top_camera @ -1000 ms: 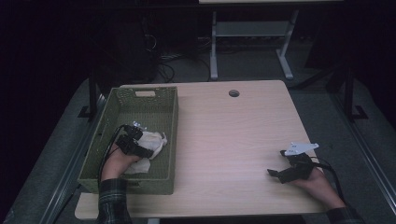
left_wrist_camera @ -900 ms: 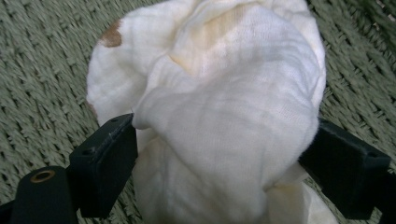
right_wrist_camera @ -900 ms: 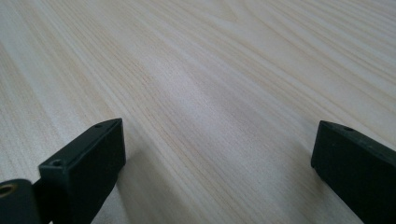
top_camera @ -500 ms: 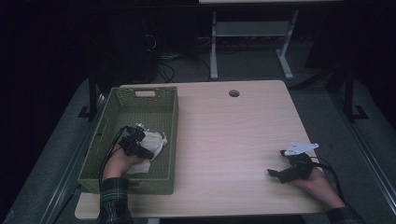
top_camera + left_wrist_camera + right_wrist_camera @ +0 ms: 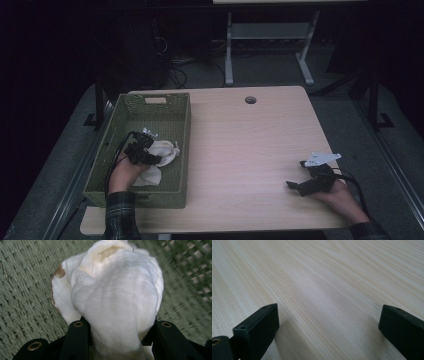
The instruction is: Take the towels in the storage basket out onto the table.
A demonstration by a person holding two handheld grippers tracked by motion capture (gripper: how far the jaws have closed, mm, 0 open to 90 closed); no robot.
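A crumpled white cloth [image 5: 166, 150] with brown stains lies inside the green woven basket [image 5: 184, 131] at the table's left. My left gripper [image 5: 149, 156] is down in the basket at the cloth. Its jaws have just been closing, and in the left gripper view the cloth [image 5: 115, 295] bulges up between them, with both pads pressing its sides; the left gripper [image 5: 117, 333] is shut on it. My right gripper [image 5: 296, 186] rests on the wooden table [image 5: 250, 145] near the front right. In the right gripper view the right gripper [image 5: 329, 325] is open, with bare wood between its jaws.
The basket's tall walls enclose the left hand on all sides. A round cable hole [image 5: 250, 100] sits near the table's far edge. Behind the table stand a white metal frame [image 5: 270, 45] and tangled cables on the dark floor.
The left hand has shifted only slightly at the cloth inside the basket. The right hand and its gripper have kept still.
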